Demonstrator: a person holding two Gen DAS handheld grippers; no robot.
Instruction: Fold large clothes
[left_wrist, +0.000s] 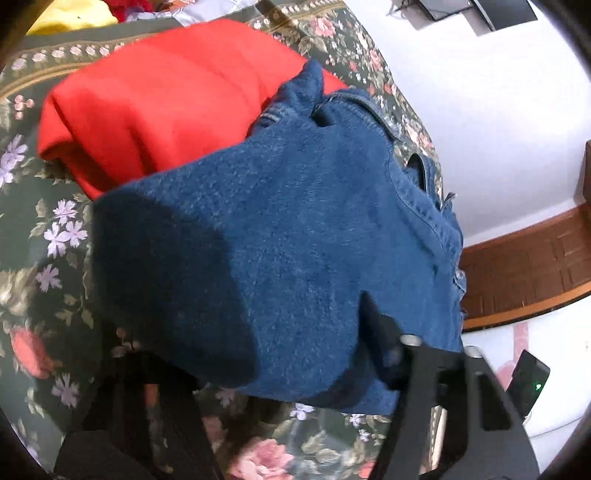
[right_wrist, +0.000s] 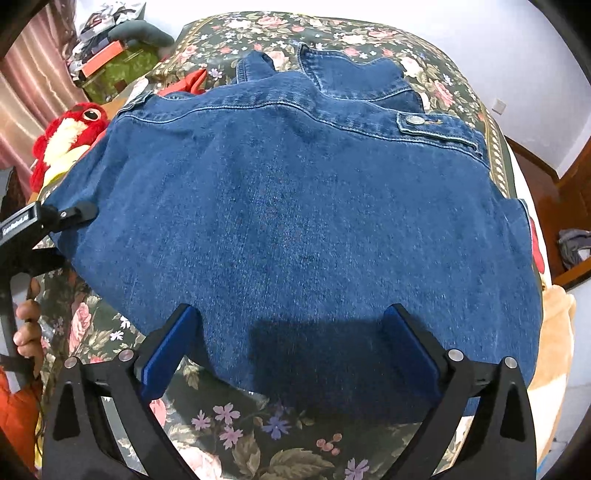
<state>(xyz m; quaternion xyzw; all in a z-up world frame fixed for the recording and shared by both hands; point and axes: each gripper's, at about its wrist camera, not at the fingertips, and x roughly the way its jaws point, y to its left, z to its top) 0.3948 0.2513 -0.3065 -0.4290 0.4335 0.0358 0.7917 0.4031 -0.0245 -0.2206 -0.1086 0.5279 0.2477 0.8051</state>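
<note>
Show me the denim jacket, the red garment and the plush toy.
Denim jacket (right_wrist: 295, 206): right wrist view, middle of its back panel.
Red garment (left_wrist: 166, 99): left wrist view, top of the folded cloth.
Plush toy (right_wrist: 70, 129): right wrist view, its red head.

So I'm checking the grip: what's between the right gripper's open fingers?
Right wrist view: the denim jacket's near hem lies between the right gripper's open fingers.

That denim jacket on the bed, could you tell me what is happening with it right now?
A person is folding the denim jacket on the floral bedspread, with tongs in each hand. The left tongs are at the jacket's side edge, though a grip cannot be confirmed. The right tongs stand wide open over the near hem, holding nothing. A folded red garment lies beside it.
</note>
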